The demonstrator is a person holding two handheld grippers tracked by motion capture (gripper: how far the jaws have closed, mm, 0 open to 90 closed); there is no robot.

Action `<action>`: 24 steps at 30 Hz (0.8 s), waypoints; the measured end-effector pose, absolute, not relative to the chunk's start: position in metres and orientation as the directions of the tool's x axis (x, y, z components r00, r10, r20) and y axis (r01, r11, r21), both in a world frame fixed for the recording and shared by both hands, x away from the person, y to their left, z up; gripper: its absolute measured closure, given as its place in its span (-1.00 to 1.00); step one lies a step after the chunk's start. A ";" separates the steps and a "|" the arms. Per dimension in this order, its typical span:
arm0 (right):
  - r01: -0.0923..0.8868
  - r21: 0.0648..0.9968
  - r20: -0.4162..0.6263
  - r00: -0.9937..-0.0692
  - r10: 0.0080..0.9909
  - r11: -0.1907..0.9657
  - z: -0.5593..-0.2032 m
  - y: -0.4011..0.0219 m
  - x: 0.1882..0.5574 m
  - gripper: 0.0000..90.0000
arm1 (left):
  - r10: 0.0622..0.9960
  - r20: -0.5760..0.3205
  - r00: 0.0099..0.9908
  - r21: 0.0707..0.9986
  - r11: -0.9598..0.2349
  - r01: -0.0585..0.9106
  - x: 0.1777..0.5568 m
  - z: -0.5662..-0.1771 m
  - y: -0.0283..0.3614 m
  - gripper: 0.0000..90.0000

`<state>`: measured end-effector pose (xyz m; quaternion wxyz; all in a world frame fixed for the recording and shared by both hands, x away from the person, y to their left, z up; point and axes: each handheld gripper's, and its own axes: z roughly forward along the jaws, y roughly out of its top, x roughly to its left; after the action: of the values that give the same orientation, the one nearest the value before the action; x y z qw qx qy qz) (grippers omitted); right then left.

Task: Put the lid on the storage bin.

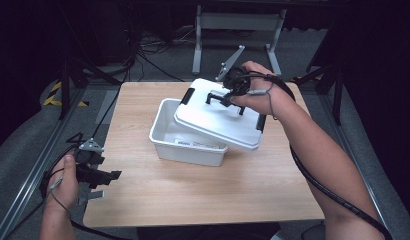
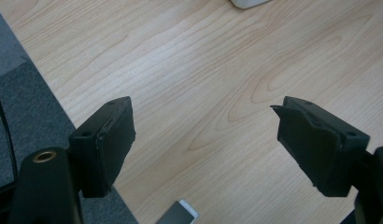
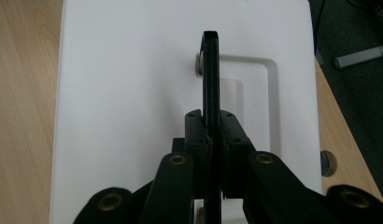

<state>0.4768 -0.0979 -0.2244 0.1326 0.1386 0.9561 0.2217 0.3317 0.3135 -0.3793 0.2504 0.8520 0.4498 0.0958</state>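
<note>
So from the high view we had the right gripper (image 1: 227, 98) clamped on the black handle (image 1: 224, 99) of the white lid (image 1: 220, 119), with the lid tilted, its low edge resting across the white bin (image 1: 185, 140) near the middle of the wooden table (image 1: 203, 190). The right gripper view gave us what the overhead couldn't: both pads squeezed tight on the thin handle (image 3: 211, 84), seen edge-on over the lid's (image 3: 129, 93) recessed top. Our left gripper (image 1: 100, 177) sat by the table's near left corner, well apart from the bin, and its own view showed the jaws spread wide with just bare wood grain (image 2: 217, 70) between them. Around the table we had grey carpet (image 1: 28, 150), cables and metal stand legs (image 1: 198, 45).
</note>
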 end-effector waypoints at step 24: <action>0.068 0.417 -0.213 -0.962 0.170 0.907 -0.253 -0.020 0.488 0.89 | 0.807 -0.060 0.587 0.523 -0.476 0.707 0.336 -0.379 0.314 -0.56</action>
<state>0.4884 -0.0198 -0.2531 0.1228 0.0612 0.9686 0.2073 0.3362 0.3140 -0.3787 0.2556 0.8534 0.4437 0.0975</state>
